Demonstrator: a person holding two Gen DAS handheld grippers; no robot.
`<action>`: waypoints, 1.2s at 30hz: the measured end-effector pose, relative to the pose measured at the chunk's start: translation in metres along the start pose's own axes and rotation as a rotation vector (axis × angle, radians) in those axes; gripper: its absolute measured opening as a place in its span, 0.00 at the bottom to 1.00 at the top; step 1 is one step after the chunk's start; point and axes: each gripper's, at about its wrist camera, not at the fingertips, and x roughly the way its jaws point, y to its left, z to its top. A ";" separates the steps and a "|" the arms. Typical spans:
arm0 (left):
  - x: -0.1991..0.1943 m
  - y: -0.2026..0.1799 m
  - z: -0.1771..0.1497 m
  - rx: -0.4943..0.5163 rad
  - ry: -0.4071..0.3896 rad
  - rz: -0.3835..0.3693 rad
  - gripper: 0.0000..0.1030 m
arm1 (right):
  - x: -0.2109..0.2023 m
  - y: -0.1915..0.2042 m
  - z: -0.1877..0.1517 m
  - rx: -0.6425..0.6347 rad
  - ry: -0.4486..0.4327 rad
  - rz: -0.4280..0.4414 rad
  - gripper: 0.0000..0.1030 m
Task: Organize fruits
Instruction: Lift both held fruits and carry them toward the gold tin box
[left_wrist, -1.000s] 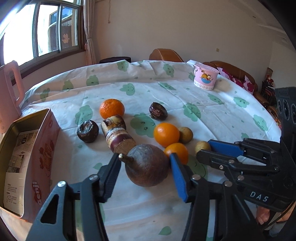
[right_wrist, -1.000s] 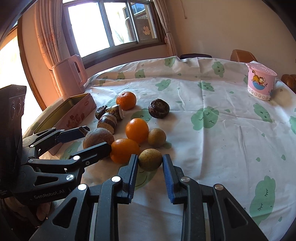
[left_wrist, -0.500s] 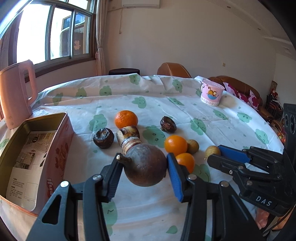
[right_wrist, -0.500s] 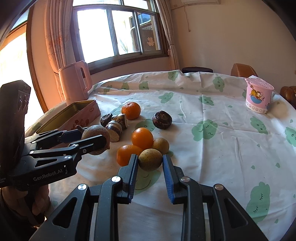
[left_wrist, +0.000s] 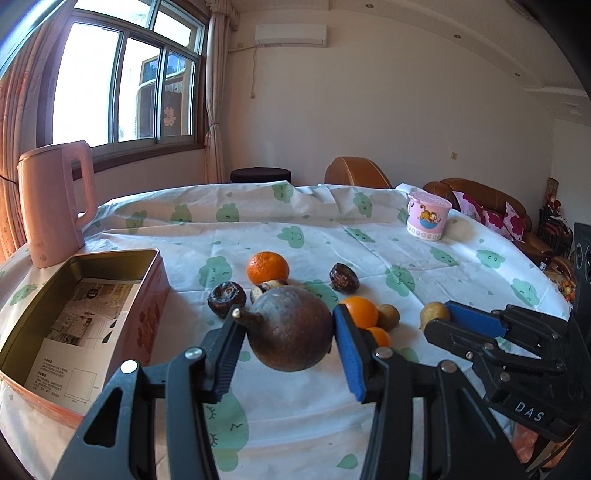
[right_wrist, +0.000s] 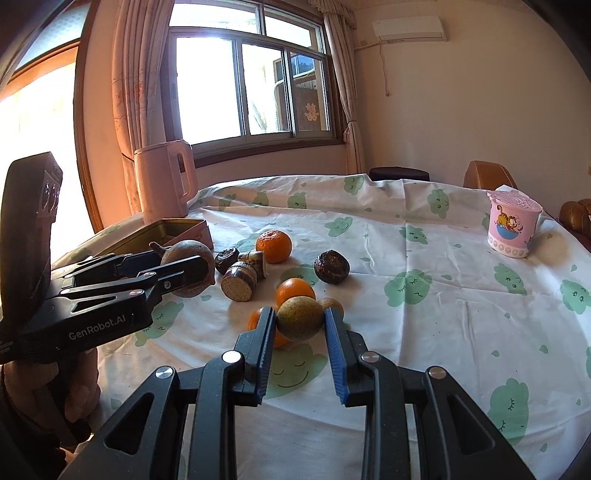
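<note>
Fruits (left_wrist: 290, 328) clamped above open tablecloth (left_wrist: 295, 417)

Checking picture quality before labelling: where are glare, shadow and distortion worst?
Left wrist view: window blown out white, walls bow from the fisheye, fruit sharp, brown fruit casts a shadow on the cloth. Right wrist view: window overexposed, an orange-white glare washes the left edge, corners are dark, yellow-green fruit is crisp.

This is a living room in a home. A round table (left_wrist: 480, 273) has a cloth with green cloud faces, a brown sofa (left_wrist: 480, 192) with flowered cushions stands behind, and a curtained window (right_wrist: 251, 85) and a wall air conditioner (left_wrist: 290, 35) are visible.
</note>
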 end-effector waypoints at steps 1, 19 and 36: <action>-0.001 0.000 0.000 0.000 -0.005 0.002 0.48 | -0.001 0.000 0.000 -0.003 -0.006 -0.001 0.28; -0.018 -0.006 -0.002 0.028 -0.112 0.037 0.48 | -0.010 0.005 -0.002 -0.040 -0.080 -0.008 0.28; -0.024 0.020 0.003 -0.012 -0.099 0.066 0.48 | -0.003 0.030 0.020 -0.107 -0.061 -0.024 0.29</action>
